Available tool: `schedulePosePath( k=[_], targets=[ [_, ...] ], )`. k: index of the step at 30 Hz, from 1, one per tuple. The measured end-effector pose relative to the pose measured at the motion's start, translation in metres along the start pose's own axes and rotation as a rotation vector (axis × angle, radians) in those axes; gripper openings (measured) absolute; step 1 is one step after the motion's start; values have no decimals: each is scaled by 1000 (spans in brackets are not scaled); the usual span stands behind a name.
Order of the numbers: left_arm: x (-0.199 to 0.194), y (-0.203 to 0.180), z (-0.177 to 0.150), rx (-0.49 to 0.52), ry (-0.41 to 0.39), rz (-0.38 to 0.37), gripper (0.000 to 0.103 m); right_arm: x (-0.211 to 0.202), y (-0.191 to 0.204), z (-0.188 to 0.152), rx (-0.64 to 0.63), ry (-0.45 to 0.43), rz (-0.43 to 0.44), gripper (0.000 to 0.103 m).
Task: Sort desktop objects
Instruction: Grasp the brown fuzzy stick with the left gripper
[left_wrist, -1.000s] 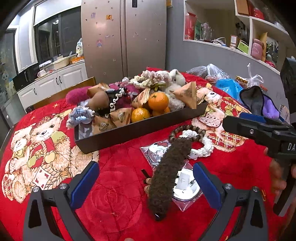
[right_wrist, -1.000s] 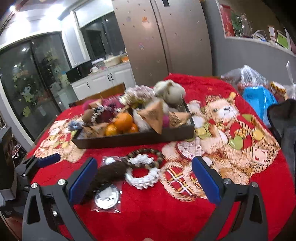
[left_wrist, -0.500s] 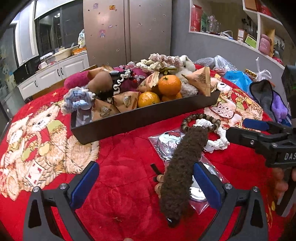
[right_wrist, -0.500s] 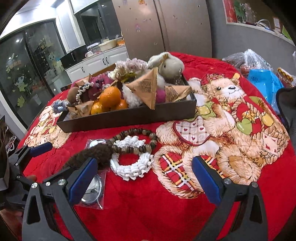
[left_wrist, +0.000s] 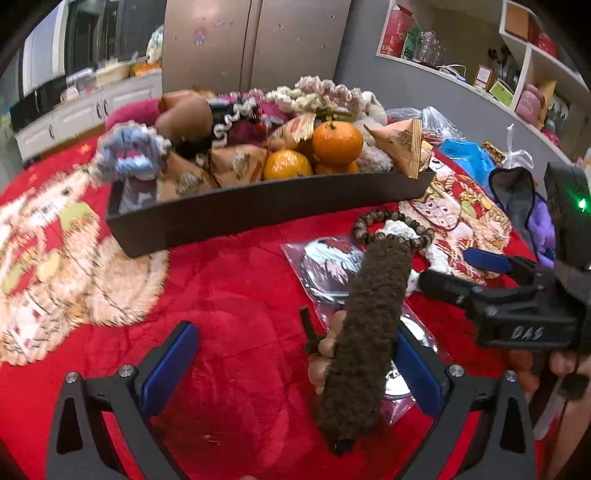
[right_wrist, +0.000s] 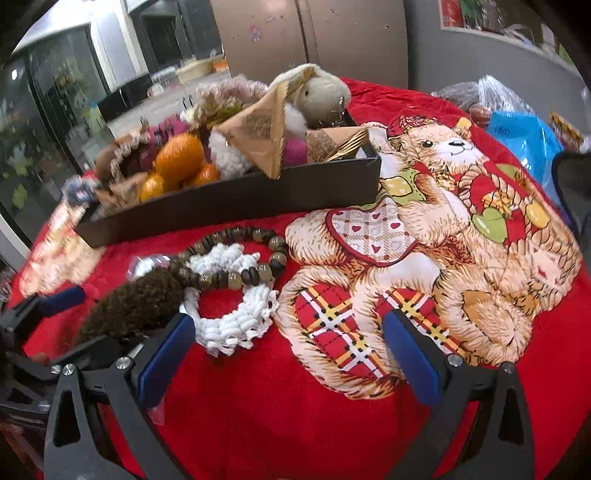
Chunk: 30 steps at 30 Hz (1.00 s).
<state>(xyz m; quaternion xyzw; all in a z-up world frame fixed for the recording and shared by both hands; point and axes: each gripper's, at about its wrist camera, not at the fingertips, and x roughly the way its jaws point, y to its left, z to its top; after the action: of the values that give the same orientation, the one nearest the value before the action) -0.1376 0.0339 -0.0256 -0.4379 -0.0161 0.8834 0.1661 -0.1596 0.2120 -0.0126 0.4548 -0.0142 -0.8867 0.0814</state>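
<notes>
Fuzzy brown strip (left_wrist: 365, 317), long axis toward tray (left_wrist: 266, 210), lying flat

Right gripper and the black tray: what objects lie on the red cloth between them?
In the right wrist view, a white crocheted ring and a brown bead bracelet lie between the open right gripper and the black tray, beads overlapping the ring.

Three oranges (left_wrist: 337, 142), one black tray (left_wrist: 258, 210), one bead bracelet (right_wrist: 236, 258), one white crocheted ring (right_wrist: 236, 317), one brown fuzzy strip (left_wrist: 365, 325)
</notes>
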Motion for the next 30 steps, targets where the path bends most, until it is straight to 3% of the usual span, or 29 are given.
schedulePosePath(
  k=[3, 15, 24, 30],
  targets=[
    [0, -1, 0, 3, 0, 5, 103, 3, 7, -1, -28, 11, -40, 103],
    [-1, 1, -2, -4, 0, -5, 103, 3, 6, -3, -29, 11, -41, 103],
    [-1, 1, -1, -5, 0, -6, 103, -3, -11, -1, 95, -40, 46, 103],
    [0, 0, -1, 1, 2, -2, 103, -5, -5, 1, 89, -50, 29, 87]
  ],
)
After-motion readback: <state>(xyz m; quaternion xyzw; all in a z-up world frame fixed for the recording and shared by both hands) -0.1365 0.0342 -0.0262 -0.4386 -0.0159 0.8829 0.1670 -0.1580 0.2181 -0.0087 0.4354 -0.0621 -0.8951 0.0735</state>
